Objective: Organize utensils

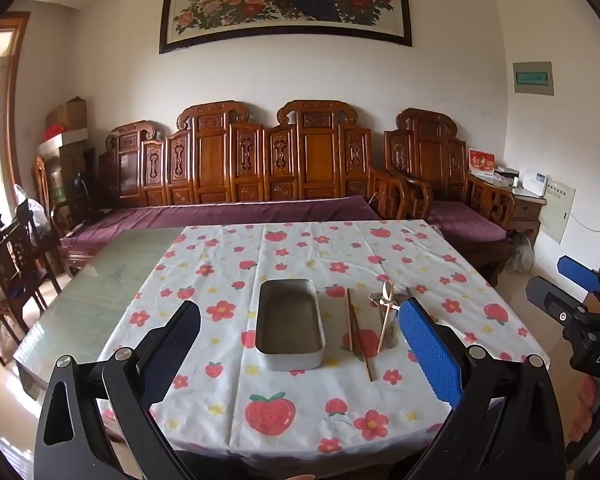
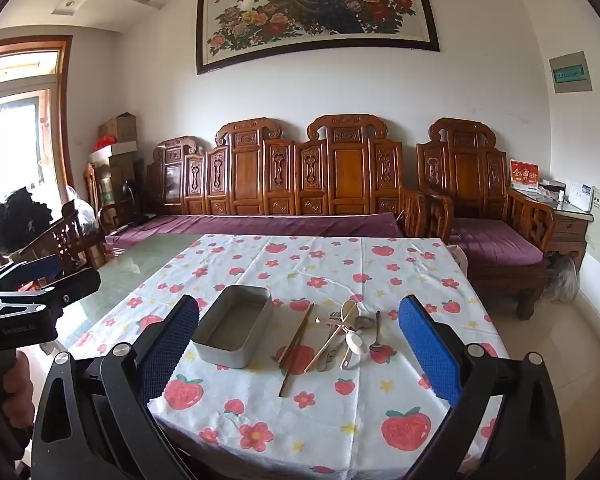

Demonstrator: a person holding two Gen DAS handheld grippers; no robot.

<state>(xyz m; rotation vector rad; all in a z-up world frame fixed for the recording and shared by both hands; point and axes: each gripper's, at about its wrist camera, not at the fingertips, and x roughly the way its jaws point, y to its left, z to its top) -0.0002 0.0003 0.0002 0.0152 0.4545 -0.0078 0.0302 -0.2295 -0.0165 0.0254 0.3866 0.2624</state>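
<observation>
An empty metal box (image 1: 290, 322) (image 2: 234, 325) sits on the strawberry-print tablecloth (image 1: 300, 412) (image 2: 300, 416). Right of it lie a pair of wooden chopsticks (image 1: 358, 336) (image 2: 296, 344). Further right is a heap of utensils (image 2: 346, 334) (image 1: 386, 312): a wooden spoon, a white spoon, a fork and a small metal spoon (image 2: 376, 336). My left gripper (image 1: 300, 344) is open and empty, held above the table's near edge. My right gripper (image 2: 300, 344) is open and empty, also short of the utensils. Each gripper shows at the edge of the other's view.
A carved wooden sofa (image 1: 260, 168) with purple cushions stands behind the table. Bare green glass tabletop (image 1: 96, 284) lies left of the cloth. Wooden chairs (image 1: 16, 264) stand at the left, a side table (image 2: 568, 216) at the far right.
</observation>
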